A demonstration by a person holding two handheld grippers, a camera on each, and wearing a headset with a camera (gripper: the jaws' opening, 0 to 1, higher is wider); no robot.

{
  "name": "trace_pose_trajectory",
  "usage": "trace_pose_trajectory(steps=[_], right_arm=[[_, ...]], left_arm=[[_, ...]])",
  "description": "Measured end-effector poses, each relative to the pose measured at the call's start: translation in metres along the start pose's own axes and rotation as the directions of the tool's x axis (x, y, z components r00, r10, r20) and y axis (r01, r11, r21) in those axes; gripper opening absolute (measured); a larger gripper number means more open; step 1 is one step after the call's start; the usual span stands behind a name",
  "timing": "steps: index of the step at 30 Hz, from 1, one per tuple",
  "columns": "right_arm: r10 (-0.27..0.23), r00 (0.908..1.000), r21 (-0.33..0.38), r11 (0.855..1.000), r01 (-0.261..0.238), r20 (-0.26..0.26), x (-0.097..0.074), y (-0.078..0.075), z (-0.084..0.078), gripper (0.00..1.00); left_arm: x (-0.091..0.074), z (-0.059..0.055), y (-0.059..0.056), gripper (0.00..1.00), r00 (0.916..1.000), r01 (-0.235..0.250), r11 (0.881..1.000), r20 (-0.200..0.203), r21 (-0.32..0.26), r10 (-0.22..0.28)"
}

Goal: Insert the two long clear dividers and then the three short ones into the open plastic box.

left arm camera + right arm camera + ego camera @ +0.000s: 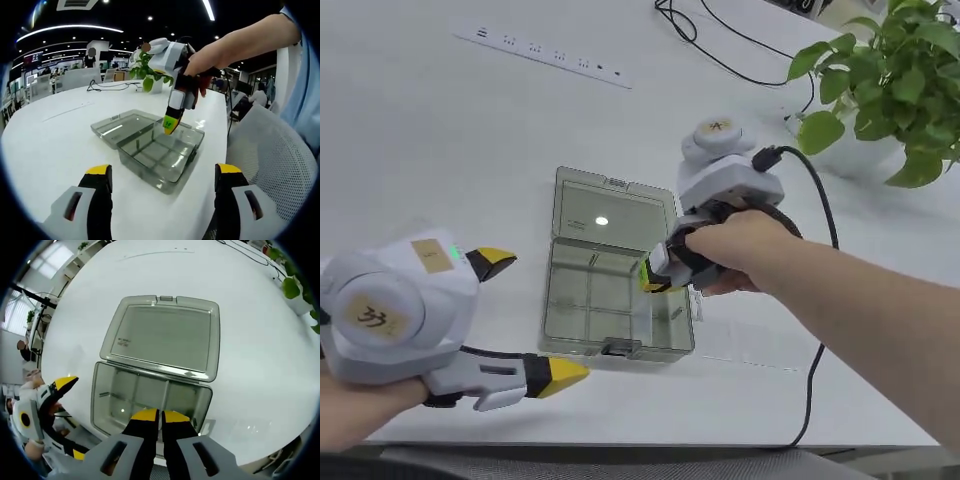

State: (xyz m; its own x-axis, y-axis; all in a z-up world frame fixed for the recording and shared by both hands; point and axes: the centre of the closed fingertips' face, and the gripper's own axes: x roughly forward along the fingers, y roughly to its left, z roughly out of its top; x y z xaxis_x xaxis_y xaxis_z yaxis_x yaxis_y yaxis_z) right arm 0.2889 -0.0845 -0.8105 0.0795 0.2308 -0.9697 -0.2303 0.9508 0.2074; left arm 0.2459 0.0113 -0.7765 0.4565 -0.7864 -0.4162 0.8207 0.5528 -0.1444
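Observation:
The smoky clear plastic box (620,350) lies open in the middle of the white table, its lid (610,210) folded back on the far side. Clear dividers stand inside it and split it into compartments. My right gripper (655,278) points down into the box's right part, shut on the top edge of a clear divider (166,395) that stands upright there. In the left gripper view the right gripper (171,125) dips over the box (155,172). My left gripper (530,318) hovers open to the left of the box, nothing between its jaws.
Faint clear pieces (745,352) lie on the table right of the box. A power strip (545,50) and black cables (740,55) sit at the back, with a potted plant (890,80) at the far right. The table's front edge runs close below the box.

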Motion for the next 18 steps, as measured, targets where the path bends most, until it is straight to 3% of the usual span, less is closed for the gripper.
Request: trace_pose_trajectory(steps=[14,18], right_arm=[[0.051,0.9984,-0.027,0.998,-0.051,0.022,-0.003,0.01,-0.005,0.06],[0.108,0.9906,0.008,0.994,-0.109,0.084,-0.004,0.013,0.004,0.16]], left_arm=[[-0.004,-0.002,0.001,0.85,0.9999,-0.009,1.0,-0.012,0.007,0.009],[-0.005,-0.003,0.0,0.85,0.9998,-0.01,1.0,-0.018,0.01,0.01]])
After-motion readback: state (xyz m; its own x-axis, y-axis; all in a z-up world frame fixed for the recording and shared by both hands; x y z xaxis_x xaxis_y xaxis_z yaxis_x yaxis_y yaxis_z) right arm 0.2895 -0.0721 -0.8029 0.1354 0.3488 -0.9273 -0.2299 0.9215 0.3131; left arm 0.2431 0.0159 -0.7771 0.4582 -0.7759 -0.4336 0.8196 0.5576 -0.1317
